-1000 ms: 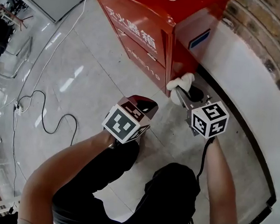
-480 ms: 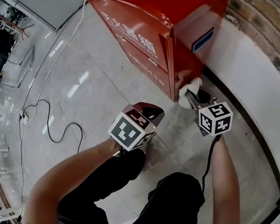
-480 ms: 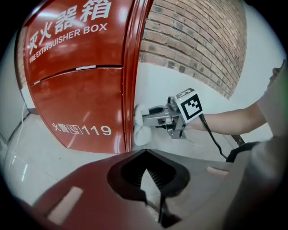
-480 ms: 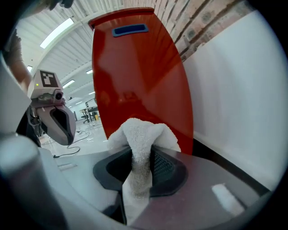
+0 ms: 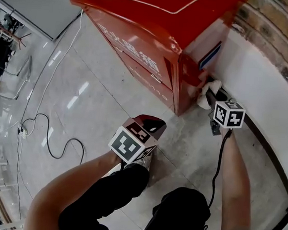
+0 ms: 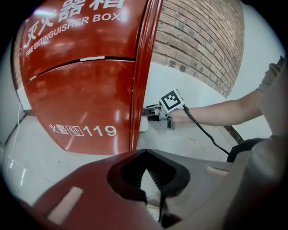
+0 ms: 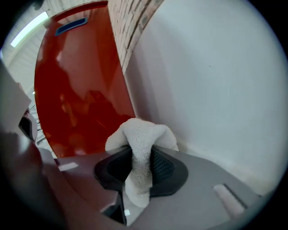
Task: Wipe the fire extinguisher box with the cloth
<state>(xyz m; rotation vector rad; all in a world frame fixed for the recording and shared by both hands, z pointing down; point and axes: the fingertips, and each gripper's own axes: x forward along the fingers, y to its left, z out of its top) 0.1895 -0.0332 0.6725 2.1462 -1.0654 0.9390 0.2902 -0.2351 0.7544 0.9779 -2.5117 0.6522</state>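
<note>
The red fire extinguisher box point(image 5: 141, 17) stands against the wall, and its front with white lettering fills the left gripper view point(image 6: 81, 90). My right gripper point(image 5: 210, 98) is shut on a white cloth point(image 5: 208, 91). It holds the cloth low against the box's side panel point(image 7: 76, 90), close to the white wall. In the right gripper view the cloth point(image 7: 141, 143) bulges out between the pads. From the left gripper view the right gripper point(image 6: 152, 112) and the cloth point(image 6: 143, 125) show just past the box's front corner. My left gripper point(image 5: 151, 121) hangs over the floor in front of the box, shut and holding nothing point(image 6: 148, 179).
A white wall point(image 5: 265, 82) with brick point(image 5: 284, 34) above it and a dark baseboard point(image 5: 274, 157) runs along the right. A black cable point(image 5: 48, 134) loops over the tiled floor at the left. The person's legs in dark trousers point(image 5: 127, 195) are below.
The right gripper has carried the cloth rightward along the box's lower side, deeper toward the wall. The left gripper has hardly moved.
</note>
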